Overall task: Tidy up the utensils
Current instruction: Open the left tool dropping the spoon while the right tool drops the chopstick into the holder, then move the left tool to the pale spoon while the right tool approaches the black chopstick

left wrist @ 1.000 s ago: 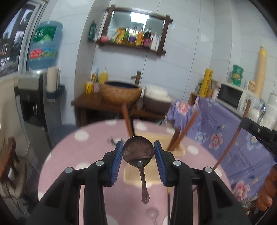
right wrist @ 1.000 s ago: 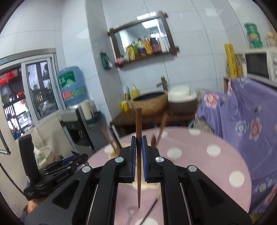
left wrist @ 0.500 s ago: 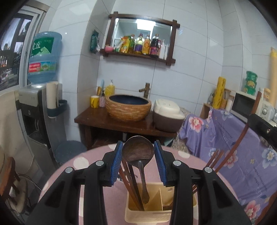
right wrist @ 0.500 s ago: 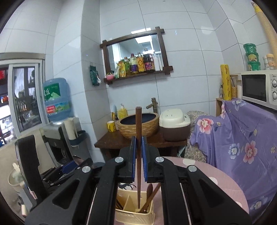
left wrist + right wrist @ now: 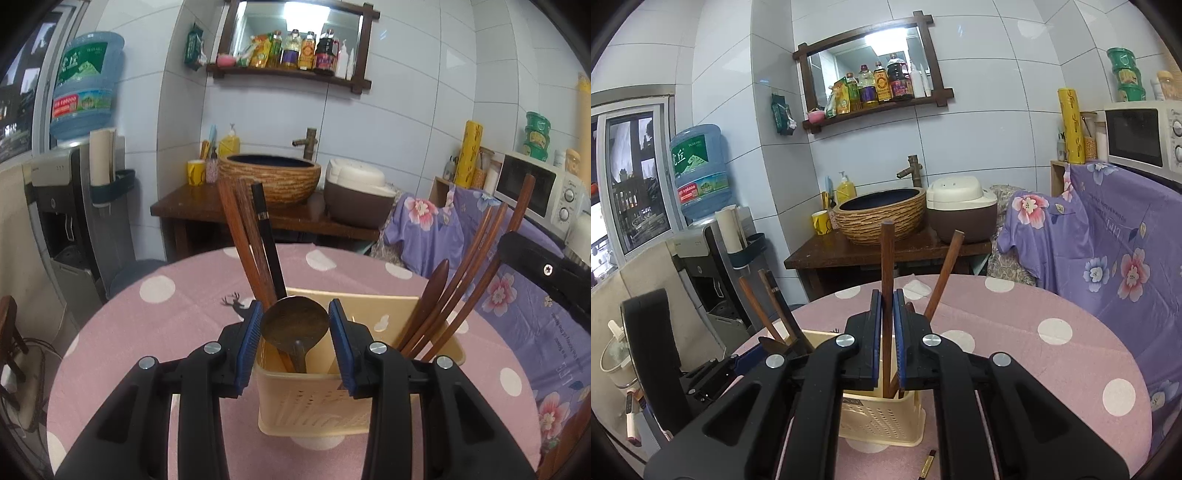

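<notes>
My left gripper (image 5: 295,325) clamps the bowl of a dark wooden spoon (image 5: 294,323) between its blue pads, handle hanging down into the left compartment of the cream utensil caddy (image 5: 314,402). My right gripper (image 5: 887,332) is pinched tight on a brown wooden chopstick (image 5: 887,258), held upright with its lower end inside the caddy's right compartment. The caddy stands on the pink polka-dot tablecloth (image 5: 177,314). In the caddy's left compartment lean two brown chopsticks and a black one (image 5: 267,243); more brown utensils lean out of its right side.
</notes>
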Demonstrator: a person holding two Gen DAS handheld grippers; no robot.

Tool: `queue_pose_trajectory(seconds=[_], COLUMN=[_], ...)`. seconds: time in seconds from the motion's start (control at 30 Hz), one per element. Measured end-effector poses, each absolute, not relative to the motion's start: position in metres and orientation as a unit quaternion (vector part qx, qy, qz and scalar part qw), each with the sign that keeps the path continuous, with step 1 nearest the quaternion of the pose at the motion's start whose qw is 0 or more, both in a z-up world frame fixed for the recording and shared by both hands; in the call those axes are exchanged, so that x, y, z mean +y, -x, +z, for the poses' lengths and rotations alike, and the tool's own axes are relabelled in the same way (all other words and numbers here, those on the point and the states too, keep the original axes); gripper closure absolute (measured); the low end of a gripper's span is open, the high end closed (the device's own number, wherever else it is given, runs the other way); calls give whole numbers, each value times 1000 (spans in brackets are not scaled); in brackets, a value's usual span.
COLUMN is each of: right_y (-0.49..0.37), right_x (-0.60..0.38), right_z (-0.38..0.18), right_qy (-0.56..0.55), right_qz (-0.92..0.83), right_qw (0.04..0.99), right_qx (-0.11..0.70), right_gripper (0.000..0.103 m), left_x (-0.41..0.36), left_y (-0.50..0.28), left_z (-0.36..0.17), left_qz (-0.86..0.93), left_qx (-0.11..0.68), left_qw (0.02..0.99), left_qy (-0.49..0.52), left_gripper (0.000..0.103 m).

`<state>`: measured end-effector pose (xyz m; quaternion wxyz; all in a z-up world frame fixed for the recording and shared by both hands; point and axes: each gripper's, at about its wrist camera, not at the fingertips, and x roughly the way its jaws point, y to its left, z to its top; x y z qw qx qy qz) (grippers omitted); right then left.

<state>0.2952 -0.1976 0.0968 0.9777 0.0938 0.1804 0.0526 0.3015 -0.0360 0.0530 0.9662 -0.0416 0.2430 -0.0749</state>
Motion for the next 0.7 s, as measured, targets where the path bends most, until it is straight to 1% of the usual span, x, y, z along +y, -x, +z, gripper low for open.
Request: queue_pose_trajectory(seconds=[0.1, 0.17, 0.23, 0.27, 0.3, 0.4, 0.47, 0.57, 0.63, 0.67, 0.7], right_y=[-294, -292, -285, -280, -274, -252, -239, -220, -210, -207, -203], right_x=[-198, -200, -202, -203, -204, -208, -211, -215, -219, -221, -224], right_z=[95, 93, 91, 90, 90, 84, 77, 52, 27, 20, 8], right_qy=[-93, -95, -92, -91, -92, -87, -79, -66, -62, -61, -62], right_qz=[52, 45, 38, 39, 39, 38, 32, 14, 1, -2, -11], right_qw=[978, 979, 981, 981, 982, 982, 982, 977, 969, 967, 963], right_qx=[180, 176, 168, 164, 162, 161, 169, 201, 237, 248, 262], right_gripper=[95, 94, 83, 68, 58, 58, 58, 56, 56, 56, 56], left_x=[-37, -38, -37, -37, -36, -32, -28, -27, -30, -33, -35], left_y=[-300, -298, -291, -285, -279, -256, -239, -216, -205, -199, -196], left_z=[53, 53, 56, 58, 59, 60, 53, 31, 9, -3, -11], left_qz=[-81, -88, -89, -87, -86, -79, -80, -81, -92, -99, -104], left_qx=[245, 246, 240, 234, 230, 229, 245, 287, 326, 345, 358], left_qw=[965, 964, 966, 968, 969, 970, 966, 955, 941, 933, 928], left_qy=[37, 40, 37, 35, 33, 23, 16, 1, -1, -1, -2], left_gripper=[66, 64, 53, 45, 41, 36, 36, 36, 36, 37, 40])
